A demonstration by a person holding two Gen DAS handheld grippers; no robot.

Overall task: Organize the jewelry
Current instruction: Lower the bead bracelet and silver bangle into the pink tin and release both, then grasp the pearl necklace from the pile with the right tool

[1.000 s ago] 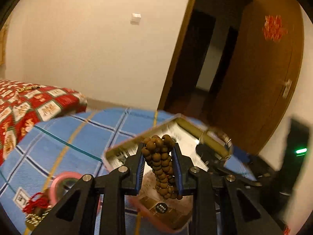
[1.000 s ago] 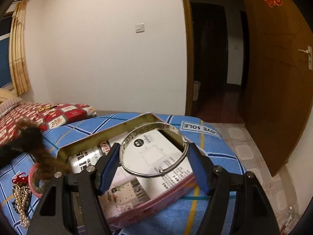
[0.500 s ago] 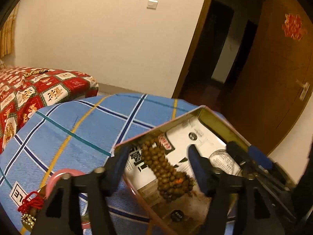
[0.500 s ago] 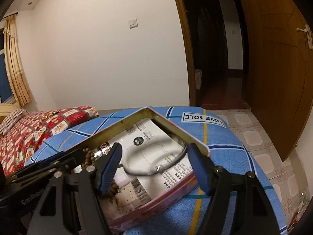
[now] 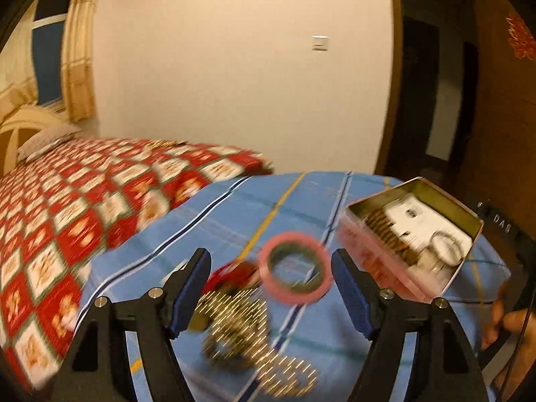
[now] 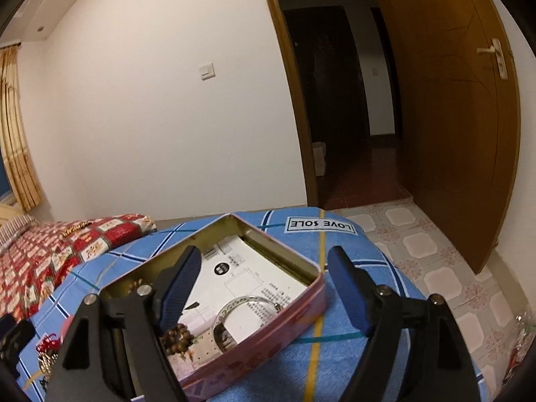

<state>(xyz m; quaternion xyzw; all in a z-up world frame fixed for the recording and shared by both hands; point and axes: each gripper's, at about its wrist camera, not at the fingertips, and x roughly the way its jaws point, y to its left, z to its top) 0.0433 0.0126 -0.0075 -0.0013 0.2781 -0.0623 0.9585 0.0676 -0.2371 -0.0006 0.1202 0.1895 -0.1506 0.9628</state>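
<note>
A pink tin box (image 6: 301, 315) (image 5: 375, 254) sits open on the blue plaid cloth. A brown bead bracelet (image 6: 177, 336) (image 5: 385, 231) and a silver bangle (image 6: 248, 305) (image 5: 447, 246) lie inside it. My left gripper (image 5: 269, 288) is open and empty above a pink-and-green bangle (image 5: 296, 268), a gold chain (image 5: 251, 338) and a red tassel (image 5: 231, 273) on the cloth. My right gripper (image 6: 264, 288) is open and empty over the box.
A bed with a red checked cover (image 5: 83, 201) lies left of the blue cloth (image 6: 335, 351). A wooden door (image 6: 452, 117) stands open at the right over a tiled floor (image 6: 435, 268). The person's hand (image 5: 512, 328) shows at the left view's right edge.
Both grippers opened and dropped the bead bracelet and silver bangle into the box. The left gripper swung left over the loose jewelry. The right gripper drew back slightly.
</note>
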